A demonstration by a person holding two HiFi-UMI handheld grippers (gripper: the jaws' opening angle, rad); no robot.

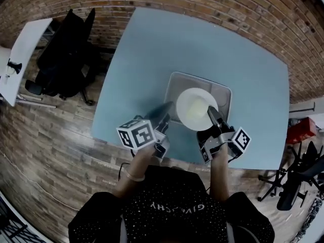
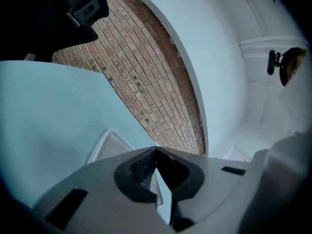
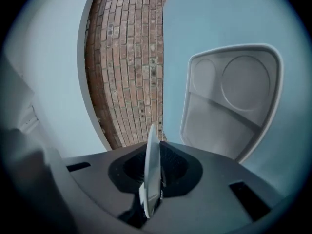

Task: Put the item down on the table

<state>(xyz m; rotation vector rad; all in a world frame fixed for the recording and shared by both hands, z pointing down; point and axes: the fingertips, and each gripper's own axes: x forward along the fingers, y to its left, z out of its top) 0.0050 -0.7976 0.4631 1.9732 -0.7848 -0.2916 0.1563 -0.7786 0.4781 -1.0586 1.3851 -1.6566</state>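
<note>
A round white plate (image 1: 195, 108) hangs over the grey compartment tray (image 1: 174, 85) on the light blue table (image 1: 202, 44). My right gripper (image 1: 212, 114) is shut on the plate's near right rim. In the right gripper view the plate (image 3: 151, 179) shows edge-on between the closed jaws of the gripper (image 3: 154, 152), with the empty tray (image 3: 234, 101) beyond. My left gripper (image 1: 166, 109) sits at the tray's left edge, shut and holding nothing. In the left gripper view its jaws (image 2: 156, 152) meet at the tip, a corner of the tray (image 2: 107, 145) just past them.
A black office chair (image 1: 66, 54) stands left of the table beside a white desk (image 1: 25, 44). A red object (image 1: 302, 129) and another black chair (image 1: 298, 178) are off the table's right side. Brick-patterned floor (image 1: 61, 130) surrounds the table.
</note>
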